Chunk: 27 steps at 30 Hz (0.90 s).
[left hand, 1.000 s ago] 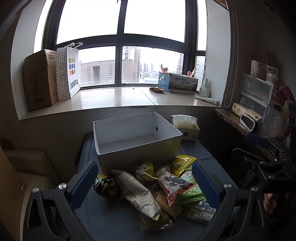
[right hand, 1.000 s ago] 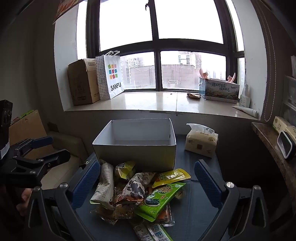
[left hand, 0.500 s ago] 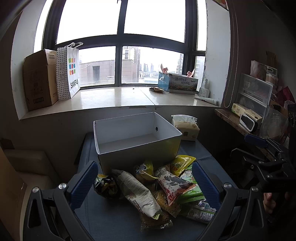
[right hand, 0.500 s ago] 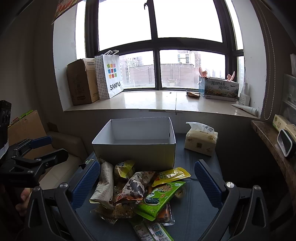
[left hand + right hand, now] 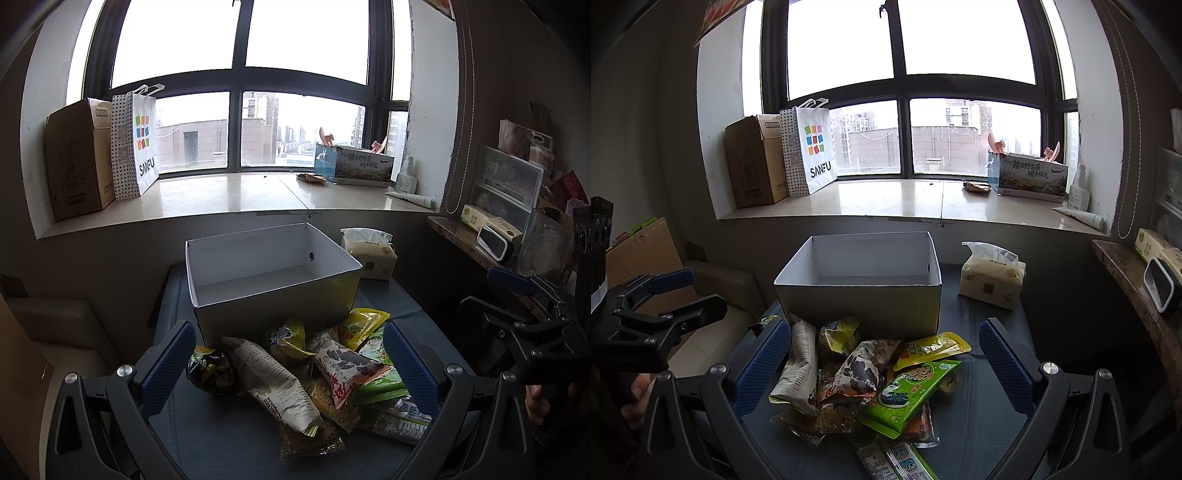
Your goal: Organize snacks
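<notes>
A pile of snack packets lies on the dark blue table, just in front of an empty white box. My left gripper is open and empty, held above the near side of the pile. In the right wrist view the same pile and box show. My right gripper is open and empty above the pile. Each gripper also shows from the side in the other's view: the right one, the left one.
A tissue pack stands right of the box. A windowsill behind holds a cardboard box, a white paper bag and a blue carton. A cluttered shelf is at the right. A beige seat is at the left.
</notes>
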Available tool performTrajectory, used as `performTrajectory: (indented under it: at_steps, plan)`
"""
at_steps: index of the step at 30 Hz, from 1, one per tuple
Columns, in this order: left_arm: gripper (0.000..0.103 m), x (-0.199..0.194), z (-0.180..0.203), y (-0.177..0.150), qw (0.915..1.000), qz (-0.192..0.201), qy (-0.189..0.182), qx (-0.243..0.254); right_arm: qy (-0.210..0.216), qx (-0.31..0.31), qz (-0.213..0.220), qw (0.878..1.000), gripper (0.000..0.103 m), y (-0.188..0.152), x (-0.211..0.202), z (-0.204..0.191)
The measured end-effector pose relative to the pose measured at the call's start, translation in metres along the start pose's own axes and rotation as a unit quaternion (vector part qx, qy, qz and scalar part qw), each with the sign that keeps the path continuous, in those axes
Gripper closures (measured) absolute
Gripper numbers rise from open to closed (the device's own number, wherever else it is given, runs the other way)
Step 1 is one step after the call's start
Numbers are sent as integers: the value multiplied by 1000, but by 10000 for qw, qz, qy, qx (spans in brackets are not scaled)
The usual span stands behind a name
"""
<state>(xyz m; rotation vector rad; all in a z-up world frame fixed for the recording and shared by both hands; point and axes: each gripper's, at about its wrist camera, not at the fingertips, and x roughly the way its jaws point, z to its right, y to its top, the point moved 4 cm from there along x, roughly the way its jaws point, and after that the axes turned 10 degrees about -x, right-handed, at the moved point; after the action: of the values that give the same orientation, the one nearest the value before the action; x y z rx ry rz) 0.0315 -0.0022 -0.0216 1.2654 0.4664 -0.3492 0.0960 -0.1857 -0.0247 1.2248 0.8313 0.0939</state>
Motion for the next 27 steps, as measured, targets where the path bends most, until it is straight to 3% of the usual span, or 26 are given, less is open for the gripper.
performTrajectory:
  at_steps: [27]
  plan:
    - [0, -1, 2, 1, 10000, -27, 3, 25, 11, 8, -17, 10000, 0, -2, 1, 0]
